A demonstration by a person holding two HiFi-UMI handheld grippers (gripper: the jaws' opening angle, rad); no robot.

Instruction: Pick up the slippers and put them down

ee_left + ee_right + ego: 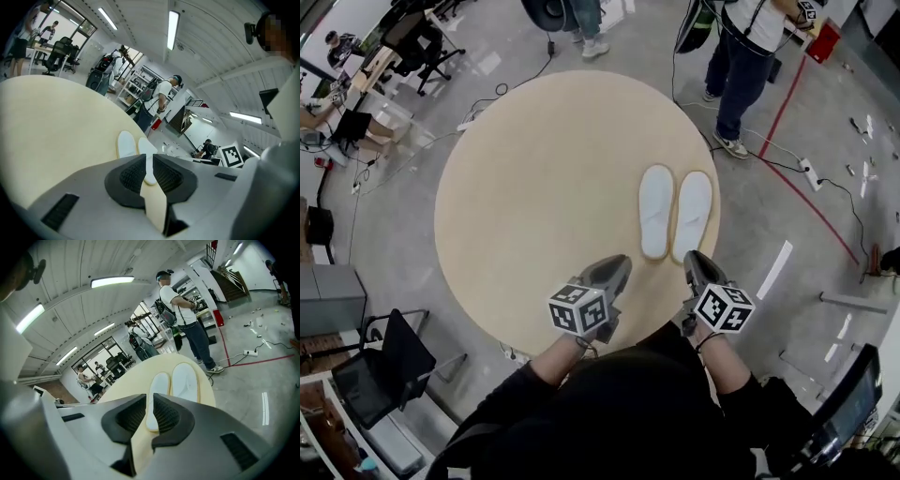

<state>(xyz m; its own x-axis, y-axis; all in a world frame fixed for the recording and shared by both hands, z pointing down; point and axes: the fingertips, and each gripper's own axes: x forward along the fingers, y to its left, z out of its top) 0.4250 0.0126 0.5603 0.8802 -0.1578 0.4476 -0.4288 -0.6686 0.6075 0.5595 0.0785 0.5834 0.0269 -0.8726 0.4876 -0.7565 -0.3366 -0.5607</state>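
Note:
Two white slippers lie side by side, soles up, on the right part of the round beige table [544, 187]: the left slipper [656, 212] and the right slipper [692, 216]. Both grippers hover over the table's near edge, just short of the slippers' near ends. My left gripper [617, 265] is shut and holds nothing; in the left gripper view [149, 171] the slippers [125, 144] lie ahead of its jaws. My right gripper [694, 258] is shut and empty too; in the right gripper view [151, 413] both slippers [186, 380] lie just beyond its tips.
A person [741, 56] stands on the floor past the table's far right edge. A black chair [394, 366] stands at the near left. Cables and a power strip [811, 173] lie on the floor, with red tape [806, 202] at the right.

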